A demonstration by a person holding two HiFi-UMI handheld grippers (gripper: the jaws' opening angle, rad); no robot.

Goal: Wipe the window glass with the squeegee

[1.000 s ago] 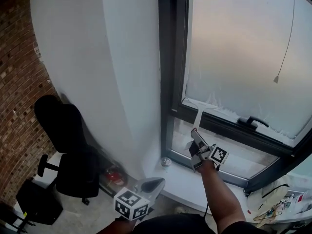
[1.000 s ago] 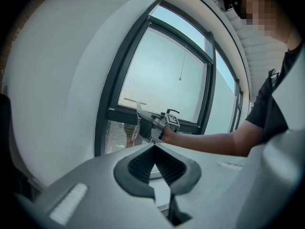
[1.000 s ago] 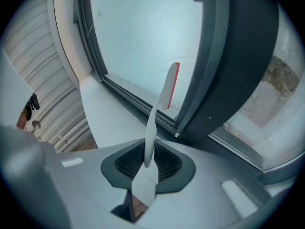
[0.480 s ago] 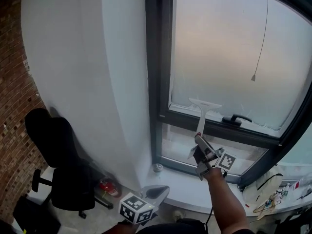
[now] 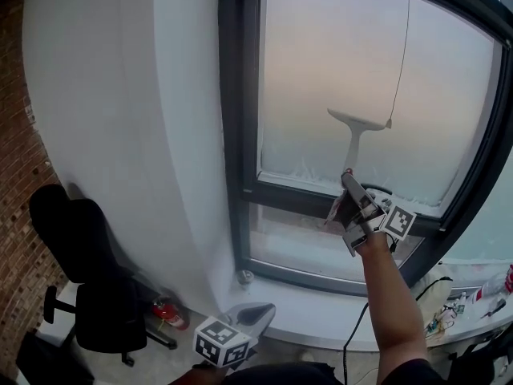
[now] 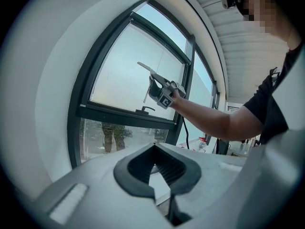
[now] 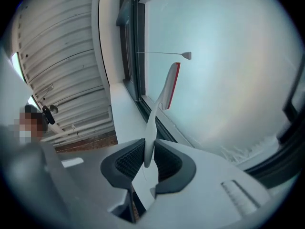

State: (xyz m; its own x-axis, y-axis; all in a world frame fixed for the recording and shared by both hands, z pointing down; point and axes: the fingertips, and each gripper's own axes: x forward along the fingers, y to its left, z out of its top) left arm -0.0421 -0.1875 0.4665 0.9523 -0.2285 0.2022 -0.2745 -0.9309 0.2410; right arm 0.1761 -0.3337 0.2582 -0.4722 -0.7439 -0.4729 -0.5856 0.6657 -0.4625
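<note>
A white squeegee stands upright against the frosted upper window glass, its blade at mid-pane. My right gripper is shut on the lower end of its handle, just above the window's crossbar. In the right gripper view the handle runs up from between the pads to the red-edged blade on the glass. My left gripper hangs low by the sill, shut on nothing. The left gripper view shows the squeegee and the right gripper across its own jaws.
A dark window handle sits on the crossbar beside the right gripper. A blind cord hangs near the blade. A black office chair and a red item stand lower left by the brick wall. Clutter lies at right.
My right gripper has carried the squeegee up the glass, from the pane's bottom edge to mid-pane. The left gripper has stayed low by the sill.
</note>
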